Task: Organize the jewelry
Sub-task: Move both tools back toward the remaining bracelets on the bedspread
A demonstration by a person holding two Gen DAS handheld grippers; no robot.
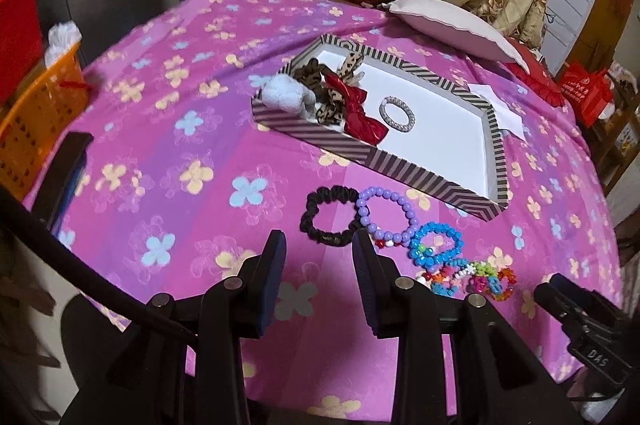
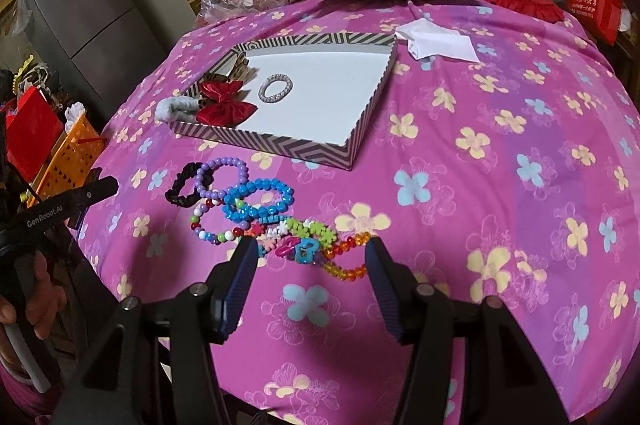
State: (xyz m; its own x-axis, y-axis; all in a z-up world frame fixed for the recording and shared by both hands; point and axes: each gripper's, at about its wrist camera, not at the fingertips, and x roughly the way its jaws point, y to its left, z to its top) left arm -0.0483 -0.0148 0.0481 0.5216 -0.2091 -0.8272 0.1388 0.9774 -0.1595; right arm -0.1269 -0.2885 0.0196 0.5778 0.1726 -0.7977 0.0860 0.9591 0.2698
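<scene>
Only in the right wrist view: an orange bead bracelet [image 2: 348, 253] between the wide, empty right gripper [image 2: 312, 257]. Left gripper [image 1: 318, 245] wide too, holding nothing, near the black scrunchie [image 1: 330, 221]. Silver bracelet [image 1: 397, 114] flat in the striped tray [image 1: 404, 171], mid-bed, long side slanting.

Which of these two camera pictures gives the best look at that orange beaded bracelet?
The right wrist view. There the orange beaded bracelet lies fully exposed on the pink cloth, just ahead of the open right hand-held gripper. In the left wrist view only a small bit of it shows, tangled among the other colourful bracelets near the lower right.
</scene>
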